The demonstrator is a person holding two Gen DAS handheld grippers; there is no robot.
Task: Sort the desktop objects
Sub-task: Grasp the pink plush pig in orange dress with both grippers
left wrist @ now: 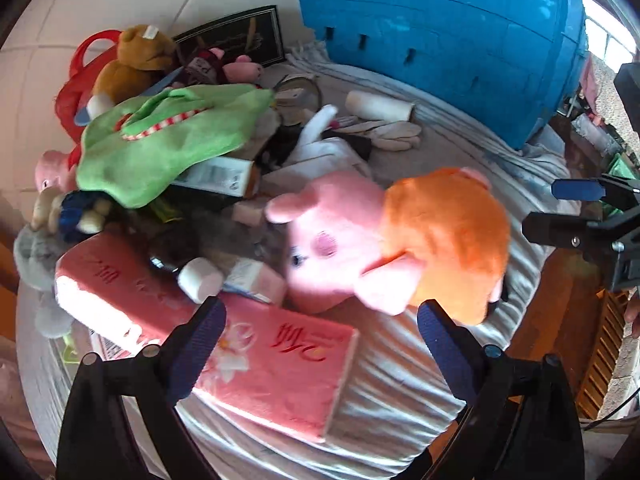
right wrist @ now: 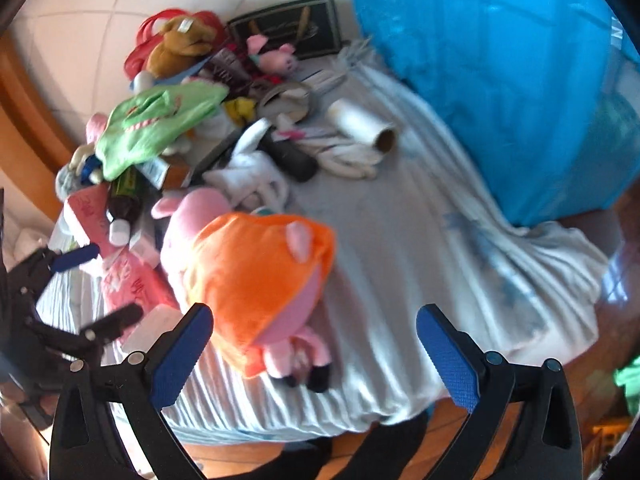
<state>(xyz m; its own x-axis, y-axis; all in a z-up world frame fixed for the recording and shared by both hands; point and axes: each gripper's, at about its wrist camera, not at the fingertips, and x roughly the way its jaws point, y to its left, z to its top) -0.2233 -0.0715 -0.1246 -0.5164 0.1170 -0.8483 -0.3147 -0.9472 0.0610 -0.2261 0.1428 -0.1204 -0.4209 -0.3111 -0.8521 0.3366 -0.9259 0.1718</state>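
A pink plush pig in an orange cape (left wrist: 392,236) lies on the striped cloth near the table's front; it also shows in the right wrist view (right wrist: 256,280). A pink tissue pack (left wrist: 256,364) lies in front of it, under my left gripper (left wrist: 320,332), which is open and empty above the pack's near end. My right gripper (right wrist: 316,340) is open and empty, just above and in front of the pig's legs. The right gripper shows at the right edge of the left view (left wrist: 576,208), the left gripper at the left edge of the right view (right wrist: 108,284).
A pile sits at the back left: green cloth (left wrist: 168,140), brown bear (left wrist: 132,64), small pink pig (right wrist: 276,58), white rabbit plush (right wrist: 252,168), paper roll (right wrist: 364,124), white gloves (left wrist: 392,134), tape ring (right wrist: 286,102). A blue crate (left wrist: 448,32) stands at the back right.
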